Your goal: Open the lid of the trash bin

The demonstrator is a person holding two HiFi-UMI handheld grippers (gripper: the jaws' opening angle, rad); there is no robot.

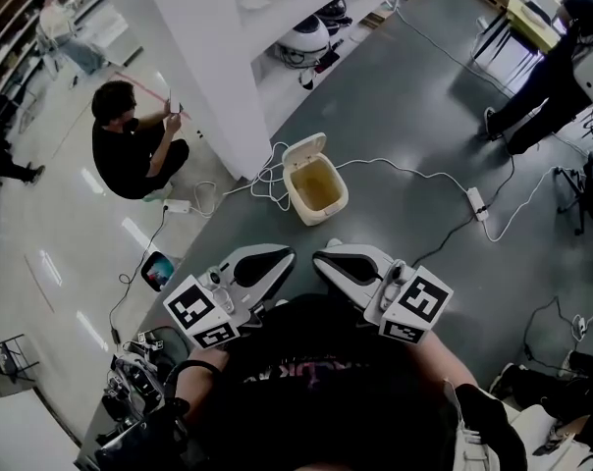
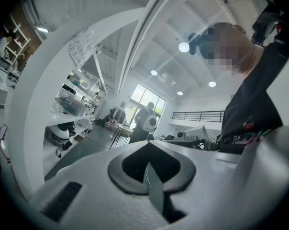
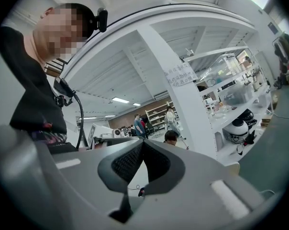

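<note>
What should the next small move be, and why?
Probably none beyond holding still and ending: the lid of the bin already stands open, and the left hand-held gripper and right hand-held gripper are shut, empty and clear of it.

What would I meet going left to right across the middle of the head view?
From the left: crouching person → white pillar → trash bin, lid open → power strip right of the bin → standing person in black.
</note>
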